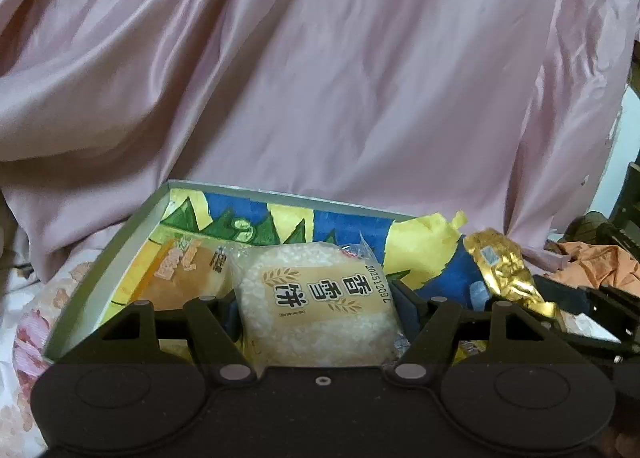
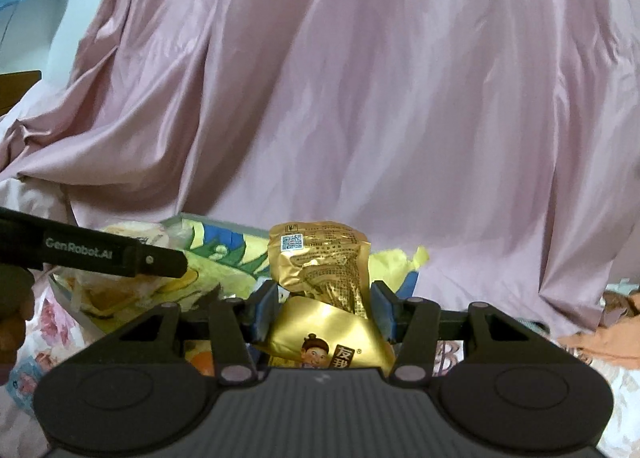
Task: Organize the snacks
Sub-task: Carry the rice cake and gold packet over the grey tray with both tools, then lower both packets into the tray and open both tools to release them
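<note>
Glossy pink drape (image 1: 320, 78) behind; left jaws clamp a bumpy rice cake (image 1: 316, 306), right jaws a crinkled gold packet (image 2: 320, 278).

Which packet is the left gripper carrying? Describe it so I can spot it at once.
Find the pink curtain, then the shallow box with the cartoon-printed lining below it. Over that box, the left gripper clamps a clear rice cracker packet: white puffed grains under a tan label, unlike the gold foil packet beside it.
</note>
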`<state>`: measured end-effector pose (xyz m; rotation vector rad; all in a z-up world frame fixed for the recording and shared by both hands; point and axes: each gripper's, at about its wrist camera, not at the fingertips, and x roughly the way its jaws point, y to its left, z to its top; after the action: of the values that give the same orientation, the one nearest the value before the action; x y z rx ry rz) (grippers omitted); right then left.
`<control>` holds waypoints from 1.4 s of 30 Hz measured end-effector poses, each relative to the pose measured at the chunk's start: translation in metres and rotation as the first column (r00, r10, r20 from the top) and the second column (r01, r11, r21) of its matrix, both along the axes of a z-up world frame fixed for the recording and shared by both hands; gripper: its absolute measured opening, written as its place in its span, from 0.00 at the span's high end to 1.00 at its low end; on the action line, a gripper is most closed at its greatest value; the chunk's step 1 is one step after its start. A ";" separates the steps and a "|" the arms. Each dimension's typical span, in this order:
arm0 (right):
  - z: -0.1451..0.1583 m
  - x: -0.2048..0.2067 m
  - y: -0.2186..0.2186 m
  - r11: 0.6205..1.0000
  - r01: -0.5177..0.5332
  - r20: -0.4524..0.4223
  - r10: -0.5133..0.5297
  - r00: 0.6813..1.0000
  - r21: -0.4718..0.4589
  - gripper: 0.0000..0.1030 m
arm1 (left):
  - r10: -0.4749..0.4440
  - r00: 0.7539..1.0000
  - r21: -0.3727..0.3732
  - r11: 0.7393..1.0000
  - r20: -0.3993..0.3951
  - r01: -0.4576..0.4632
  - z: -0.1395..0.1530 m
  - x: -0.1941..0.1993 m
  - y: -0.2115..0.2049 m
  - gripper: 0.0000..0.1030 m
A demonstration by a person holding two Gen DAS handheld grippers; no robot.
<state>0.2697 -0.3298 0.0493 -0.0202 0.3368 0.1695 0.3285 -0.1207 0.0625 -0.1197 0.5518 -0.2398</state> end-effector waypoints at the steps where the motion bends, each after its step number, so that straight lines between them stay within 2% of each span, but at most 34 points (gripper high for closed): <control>1: -0.002 0.001 0.000 1.000 -0.002 -0.007 0.002 1.000 -0.002 0.46 | 0.004 1.000 0.000 1.000 -0.007 -0.004 -0.002 0.002 0.000 0.30; 9: -0.015 0.004 0.005 1.000 -0.006 -0.050 0.006 0.999 -0.007 0.46 | 0.011 1.000 -0.013 1.000 -0.021 -0.011 -0.006 0.004 0.001 0.30; 23: -0.022 0.002 0.018 0.999 -0.015 -0.075 0.011 0.997 -0.047 0.45 | 0.023 0.999 -0.014 1.000 -0.047 -0.024 -0.010 0.009 -0.003 0.29; 27: -0.023 0.001 0.019 0.999 -0.008 -0.078 0.005 0.997 -0.049 0.45 | 0.024 0.998 -0.032 0.999 -0.058 -0.026 -0.010 0.009 -0.001 0.21; 29: -0.024 0.000 0.020 0.999 -0.005 -0.073 0.001 0.997 -0.051 0.44 | 0.029 0.997 -0.047 0.998 -0.065 -0.032 -0.009 0.008 0.001 0.21; 31: -0.023 -0.003 0.020 0.998 0.001 -0.056 -0.004 0.998 -0.057 0.39 | 0.033 0.997 -0.057 0.998 -0.073 -0.038 -0.008 0.006 0.001 0.19; 33: -0.021 -0.006 0.020 0.998 0.003 -0.041 -0.005 0.999 -0.058 0.32 | 0.039 0.997 -0.060 0.997 -0.069 -0.043 -0.006 0.003 0.002 0.12; 38: -0.011 -0.016 0.021 0.999 0.014 0.010 -0.013 1.000 -0.052 0.18 | 0.052 0.999 -0.075 0.996 -0.015 -0.053 0.007 -0.012 0.007 0.01; 42: -0.005 -0.027 0.021 0.999 0.030 0.048 -0.028 0.998 -0.040 0.08 | 0.062 0.998 -0.077 0.995 0.029 -0.060 0.017 -0.029 0.016 0.01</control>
<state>0.2429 -0.3091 0.0447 -0.0598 0.2932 0.1333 0.2999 -0.1050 0.0796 -0.2057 0.5077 -0.2028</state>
